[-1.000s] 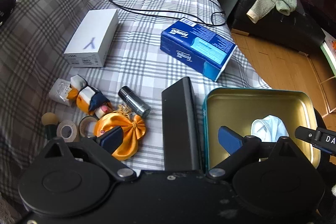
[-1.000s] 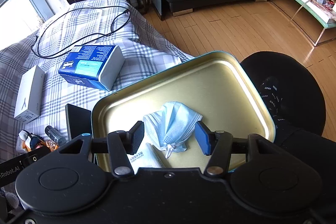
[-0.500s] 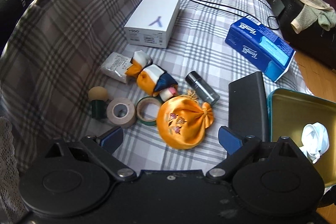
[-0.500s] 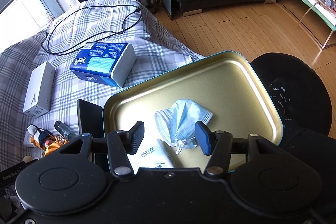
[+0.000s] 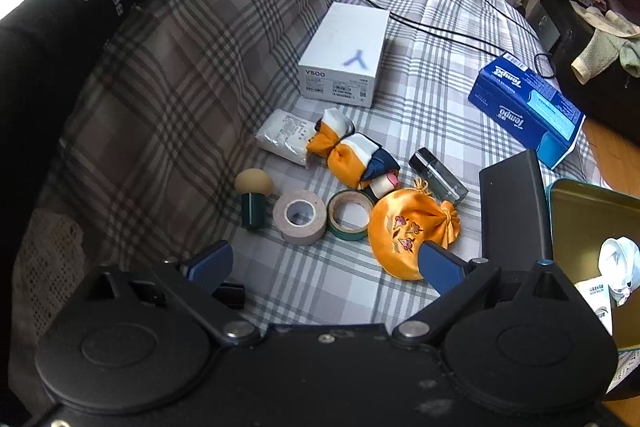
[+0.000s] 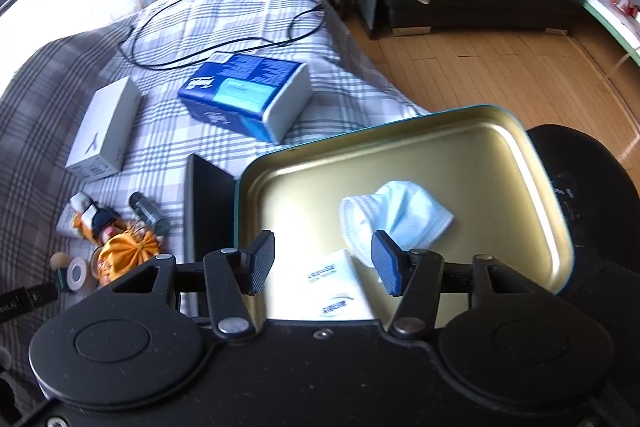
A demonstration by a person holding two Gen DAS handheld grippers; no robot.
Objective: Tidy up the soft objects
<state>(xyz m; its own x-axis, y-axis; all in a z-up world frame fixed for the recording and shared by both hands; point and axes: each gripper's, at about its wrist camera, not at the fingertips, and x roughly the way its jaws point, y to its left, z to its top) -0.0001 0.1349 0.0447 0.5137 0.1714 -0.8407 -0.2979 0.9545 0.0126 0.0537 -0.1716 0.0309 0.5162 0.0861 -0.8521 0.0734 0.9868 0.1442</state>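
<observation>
- Left wrist view: the left gripper (image 5: 326, 263) hangs over the checked bedspread (image 5: 420, 27) with its fingers spread wide and nothing between them.
- Leftmost in the clutter is a mushroom-shaped sponge (image 5: 253, 197), then a beige tape roll (image 5: 299, 216) touching a green tape roll (image 5: 349, 215).
- Behind the rolls lie a white packet (image 5: 285, 137) and a knotted orange-and-navy scarf (image 5: 352, 155), the two touching.
- The orange satin pouch (image 5: 408, 231) lies just ahead of the right-hand finger, near the bedspread's front edge. It looks light, limp and slippery; the gathered neck by its tassel probably gives the surest pinch.
- Further right a dark bottle (image 5: 438, 173) and a black slab (image 5: 514, 207) lie beside the gold tin tray (image 5: 580, 211).
- Right wrist view: the right gripper (image 6: 322, 263) is parted and empty above the tray, where a crumpled blue face mask (image 6: 394, 219) and a white sachet (image 6: 340, 287) already lie.
</observation>
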